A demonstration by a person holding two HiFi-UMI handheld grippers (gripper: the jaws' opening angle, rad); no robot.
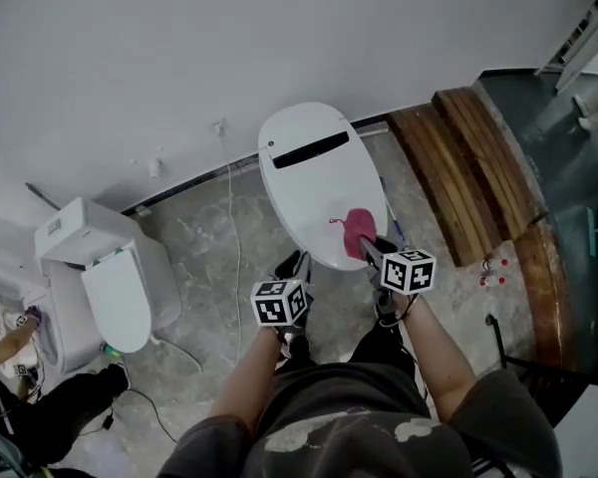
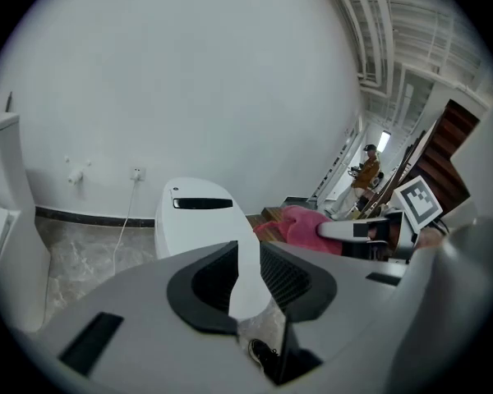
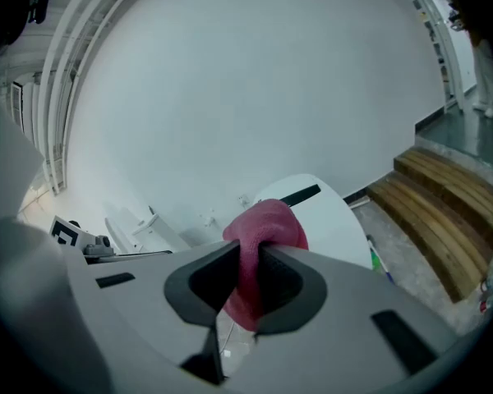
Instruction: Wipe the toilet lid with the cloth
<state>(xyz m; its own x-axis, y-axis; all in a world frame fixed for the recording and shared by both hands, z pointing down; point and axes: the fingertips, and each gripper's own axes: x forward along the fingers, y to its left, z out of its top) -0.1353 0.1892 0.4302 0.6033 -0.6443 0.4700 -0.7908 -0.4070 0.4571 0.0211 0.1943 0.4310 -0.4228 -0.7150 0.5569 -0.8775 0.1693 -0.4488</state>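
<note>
Cloth gripped, wipe about to start.
My right gripper [image 3: 248,284] clamps the pink cloth [image 3: 264,226]; my left gripper [image 2: 248,276] stands slightly apart, empty. The cloth hangs over the toilet lid's [image 1: 314,182] near end (contact unclear). Next, I judge, press it flat and sweep.

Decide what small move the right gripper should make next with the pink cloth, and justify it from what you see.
Probably lower the right gripper until the pink cloth presses on the closed toilet lid. Its jaws clamp the cloth, which hangs over the lid's near end.
</note>
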